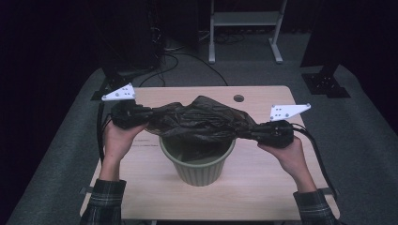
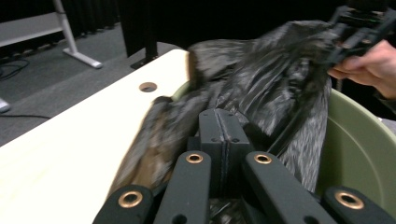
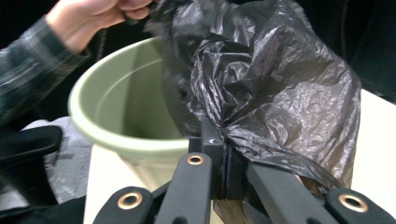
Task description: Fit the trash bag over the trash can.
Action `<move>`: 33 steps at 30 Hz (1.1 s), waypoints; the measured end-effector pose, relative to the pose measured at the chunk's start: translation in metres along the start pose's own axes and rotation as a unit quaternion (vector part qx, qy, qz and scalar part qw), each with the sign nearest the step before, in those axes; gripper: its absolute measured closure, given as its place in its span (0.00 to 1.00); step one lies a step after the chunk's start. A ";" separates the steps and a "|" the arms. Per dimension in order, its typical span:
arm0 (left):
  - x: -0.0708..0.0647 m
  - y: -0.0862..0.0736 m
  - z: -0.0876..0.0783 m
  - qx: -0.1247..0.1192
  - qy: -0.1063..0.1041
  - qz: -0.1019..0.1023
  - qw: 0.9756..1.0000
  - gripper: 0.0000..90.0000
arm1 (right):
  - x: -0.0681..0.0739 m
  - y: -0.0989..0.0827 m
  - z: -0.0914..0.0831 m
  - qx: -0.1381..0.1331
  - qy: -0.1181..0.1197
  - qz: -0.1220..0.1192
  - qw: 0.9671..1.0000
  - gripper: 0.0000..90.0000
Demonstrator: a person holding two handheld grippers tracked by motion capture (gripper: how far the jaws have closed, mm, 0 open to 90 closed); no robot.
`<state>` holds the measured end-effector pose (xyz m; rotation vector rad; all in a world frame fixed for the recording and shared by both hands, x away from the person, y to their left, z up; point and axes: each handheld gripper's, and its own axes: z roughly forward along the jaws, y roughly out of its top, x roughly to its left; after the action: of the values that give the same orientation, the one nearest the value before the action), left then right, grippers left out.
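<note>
Bag hides bin's inside (mostly).

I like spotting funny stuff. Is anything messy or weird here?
Nothing is spilled or broken. The black bag is crumpled and stretched above the green bin, not lining it yet; the left gripper and right gripper pinch its ends.

Bag: thin black plastic film, crinkled, glossy sheen on the creases. Bin: pale green plastic, smooth, matt. Table: light wood-look top, smooth, low sheen. Gripper jaws: matt black plastic with brass-coloured metal eyelets. Sleeves: plaid cloth.
</note>
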<state>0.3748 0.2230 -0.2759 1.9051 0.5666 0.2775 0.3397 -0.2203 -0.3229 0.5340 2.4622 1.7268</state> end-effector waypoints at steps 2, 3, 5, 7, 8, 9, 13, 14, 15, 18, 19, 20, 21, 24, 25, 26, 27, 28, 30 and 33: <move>0.004 -0.001 -0.004 -0.003 0.007 -0.007 1.000 1.00 | 0.002 -0.004 -0.007 0.002 0.012 -0.003 1.000 0.99; 0.005 -0.002 -0.005 -0.005 0.007 -0.010 1.000 1.00 | 0.002 -0.006 -0.010 0.004 0.015 -0.004 1.000 0.99; 0.008 -0.003 -0.008 -0.003 0.020 -0.013 1.000 1.00 | 0.003 -0.011 -0.018 0.010 0.027 -0.006 1.000 1.00; 0.011 -0.004 -0.011 -0.005 0.028 -0.019 0.999 1.00 | 0.003 -0.016 -0.025 0.014 0.039 -0.004 0.999 1.00; 0.012 -0.005 -0.012 -0.005 0.031 -0.021 0.999 1.00 | 0.003 -0.019 -0.028 0.017 0.042 -0.003 0.999 1.00; 0.013 -0.007 -0.014 -0.005 0.034 -0.023 0.999 1.00 | 0.002 -0.022 -0.032 0.017 0.045 -0.003 0.999 1.00; 0.018 -0.012 -0.019 -0.008 0.043 -0.033 0.998 1.00 | 0.001 -0.033 -0.045 0.022 0.052 0.002 0.998 1.00; 0.019 -0.014 -0.021 -0.006 0.048 -0.034 0.998 1.00 | 0.000 -0.036 -0.047 0.024 0.053 0.004 0.998 1.00; 0.020 -0.015 -0.022 -0.004 0.054 -0.038 0.998 1.00 | -0.001 -0.039 -0.050 0.028 0.050 0.006 0.998 1.00; 0.023 -0.021 -0.028 -0.006 0.060 -0.044 0.997 1.00 | -0.006 -0.049 -0.059 0.036 0.033 0.019 0.999 1.00; 0.024 -0.022 -0.029 -0.007 0.060 -0.046 0.997 1.00 | -0.007 -0.051 -0.060 0.038 0.029 0.022 0.999 1.00; 0.025 -0.023 -0.029 -0.008 0.058 -0.047 0.997 1.00 | -0.008 -0.054 -0.062 0.039 0.027 0.025 0.999 1.00; 0.024 -0.024 -0.029 -0.008 0.057 -0.045 0.997 1.00 | -0.008 -0.055 -0.064 0.036 0.027 0.025 0.999 0.99; 0.021 -0.023 -0.027 -0.011 0.051 -0.039 0.998 1.00 | -0.005 -0.047 -0.068 0.018 0.017 0.014 1.000 0.84; 0.020 -0.022 -0.027 -0.011 0.049 -0.037 0.998 1.00 | -0.004 -0.043 -0.069 0.011 0.012 0.007 1.000 0.81; 0.019 -0.021 -0.026 -0.011 0.048 -0.036 0.998 1.00 | -0.002 -0.037 -0.070 0.003 0.008 0.005 1.000 0.80; 0.019 -0.020 -0.026 -0.011 0.047 -0.035 0.998 1.00 | 0.000 -0.031 -0.071 -0.006 0.008 -0.003 1.000 0.79; 0.018 -0.019 -0.026 -0.011 0.047 -0.035 0.998 1.00 | 0.002 -0.025 -0.071 -0.012 0.007 -0.013 1.000 0.77; 0.018 -0.018 -0.026 -0.012 0.045 -0.031 0.998 1.00 | 0.005 -0.012 -0.071 -0.025 0.004 -0.026 0.999 0.75; 0.017 -0.018 -0.026 -0.013 0.043 -0.029 0.999 1.00 | 0.007 0.005 -0.066 -0.032 -0.019 -0.043 0.998 0.72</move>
<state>0.3738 0.2580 -0.2832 1.8556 0.6730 0.3291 0.3170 -0.2753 -0.2937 0.4435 2.3587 1.7403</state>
